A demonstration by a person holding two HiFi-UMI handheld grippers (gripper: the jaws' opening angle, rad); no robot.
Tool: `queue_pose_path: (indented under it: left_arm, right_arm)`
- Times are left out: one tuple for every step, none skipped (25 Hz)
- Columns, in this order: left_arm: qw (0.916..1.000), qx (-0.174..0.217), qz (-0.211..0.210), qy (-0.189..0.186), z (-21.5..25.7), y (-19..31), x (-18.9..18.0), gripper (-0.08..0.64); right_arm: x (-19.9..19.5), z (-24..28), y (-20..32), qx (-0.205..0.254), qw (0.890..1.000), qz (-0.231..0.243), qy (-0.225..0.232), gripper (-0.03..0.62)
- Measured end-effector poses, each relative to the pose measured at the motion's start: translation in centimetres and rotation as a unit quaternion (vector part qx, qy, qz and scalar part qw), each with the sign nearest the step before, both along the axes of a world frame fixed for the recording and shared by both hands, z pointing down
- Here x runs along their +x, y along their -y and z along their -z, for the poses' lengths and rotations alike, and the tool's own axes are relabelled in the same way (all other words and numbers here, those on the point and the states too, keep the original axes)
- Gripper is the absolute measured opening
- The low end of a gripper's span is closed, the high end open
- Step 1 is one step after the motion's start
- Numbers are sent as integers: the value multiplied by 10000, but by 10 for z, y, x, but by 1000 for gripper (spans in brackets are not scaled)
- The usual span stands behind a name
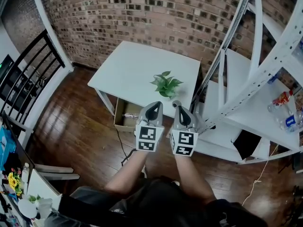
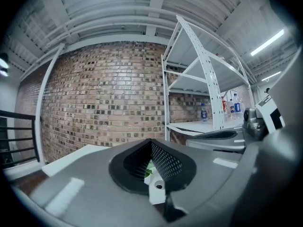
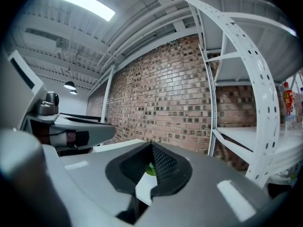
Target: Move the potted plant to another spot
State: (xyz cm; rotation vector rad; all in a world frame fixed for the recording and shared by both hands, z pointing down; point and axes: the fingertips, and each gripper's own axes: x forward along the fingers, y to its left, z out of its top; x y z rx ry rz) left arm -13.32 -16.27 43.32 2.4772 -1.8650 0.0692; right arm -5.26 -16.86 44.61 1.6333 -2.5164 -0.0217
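The potted plant [image 1: 165,85] shows bright green leaves against a plain white desk [image 1: 132,65]. The brick wall [image 1: 142,13] is red-brown, mottled with darker bricks and lined with pale mortar. The floor [image 1: 80,126] is dark, glossy brown wood in planks. The left claw [image 1: 155,105] and right claw [image 1: 176,105] are grey, each bearing black-and-white square markers. The shelf rack [image 1: 251,93] is white, the railing [image 1: 28,74] black, the box [image 1: 124,116] cardboard brown.
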Motion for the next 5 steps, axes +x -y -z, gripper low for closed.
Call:
queue_pose_path:
  left_arm:
    - [10000,1,9,-3,0,0,-1,9]
    - [10000,0,20,-6,0,1,-2,9]
    - [10000,-4,29,-5,-1,1,-4,9]
    - [10000,-11,37,0,-2,1,-5,9]
    - [10000,-19,45,6,-3,0,-6,9]
  right_arm:
    - [-1,0,0,0,10000,5,-3,2]
    - [-2,-1,1,-2,10000,15,-7,2]
    - [-3,-1,1,-4,10000,25,-12,2]
    - [-4,-2,1,-8,10000,34,-18,2]
    - [-5,-3,2,-12,10000,43,-25,2]
